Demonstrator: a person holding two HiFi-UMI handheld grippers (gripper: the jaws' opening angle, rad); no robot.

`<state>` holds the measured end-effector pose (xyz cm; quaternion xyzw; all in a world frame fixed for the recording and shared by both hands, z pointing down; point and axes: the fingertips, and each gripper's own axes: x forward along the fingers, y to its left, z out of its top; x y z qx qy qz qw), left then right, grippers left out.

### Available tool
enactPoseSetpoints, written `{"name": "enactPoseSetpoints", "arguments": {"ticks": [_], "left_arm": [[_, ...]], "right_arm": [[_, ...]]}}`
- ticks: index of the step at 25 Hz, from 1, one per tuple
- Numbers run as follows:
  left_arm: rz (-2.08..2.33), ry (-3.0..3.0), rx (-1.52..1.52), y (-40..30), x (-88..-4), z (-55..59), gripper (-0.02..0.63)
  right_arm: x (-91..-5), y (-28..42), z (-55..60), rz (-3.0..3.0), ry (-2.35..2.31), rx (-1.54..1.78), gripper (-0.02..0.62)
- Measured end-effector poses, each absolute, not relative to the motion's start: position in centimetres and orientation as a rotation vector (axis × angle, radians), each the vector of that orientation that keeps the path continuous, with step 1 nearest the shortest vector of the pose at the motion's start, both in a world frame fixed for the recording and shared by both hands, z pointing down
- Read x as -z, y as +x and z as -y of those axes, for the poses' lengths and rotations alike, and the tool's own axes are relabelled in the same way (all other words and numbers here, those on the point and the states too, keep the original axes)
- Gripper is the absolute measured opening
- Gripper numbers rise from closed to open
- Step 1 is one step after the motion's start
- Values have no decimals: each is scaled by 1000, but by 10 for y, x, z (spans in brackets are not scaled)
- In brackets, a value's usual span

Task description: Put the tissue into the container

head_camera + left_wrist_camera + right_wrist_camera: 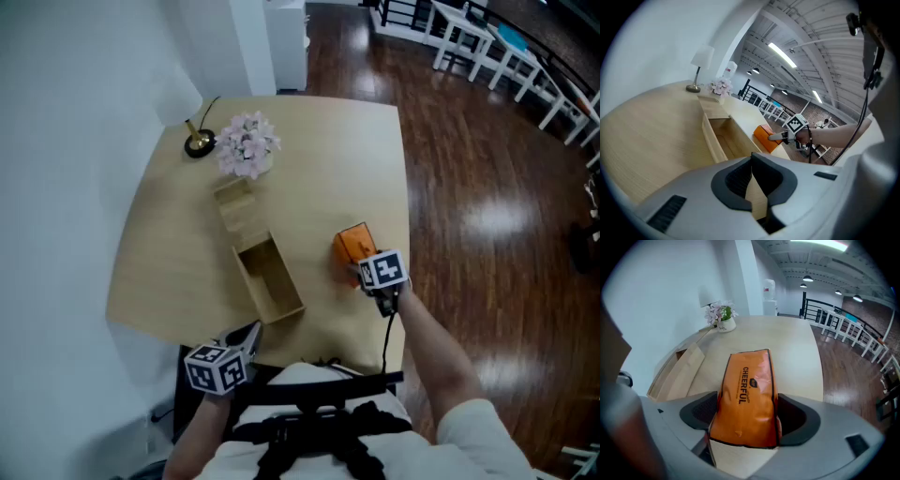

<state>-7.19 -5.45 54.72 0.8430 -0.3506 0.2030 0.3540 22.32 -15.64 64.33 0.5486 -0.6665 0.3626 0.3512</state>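
Though spread wide astride the orange tissue pack [747,380], squeezed nothing yet with the right gripper [746,413]. Held the left gripper [751,161] pinched together, empty. Found the pack flat on the table [356,150], just beside the open wooden box [270,281]. Judged it light, soft and slick-wrapped; best pinched gently across the long sides at mid-length.

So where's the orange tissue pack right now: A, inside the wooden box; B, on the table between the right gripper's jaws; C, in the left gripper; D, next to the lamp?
B: the orange tissue pack sits on the table between the right gripper's jaws.
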Motion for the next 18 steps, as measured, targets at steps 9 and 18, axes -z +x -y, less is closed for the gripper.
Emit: {"name": "enactPoseSetpoints", "arguments": {"ticks": [9, 18], "left_arm": [[875, 2195, -520, -71, -547, 54, 2], [847, 2206, -493, -75, -549, 56, 2]], "right_arm": [[-633, 226, 151, 1703, 1531, -1007, 341], [-609, 228, 137, 1672, 1624, -1000, 327]]}}
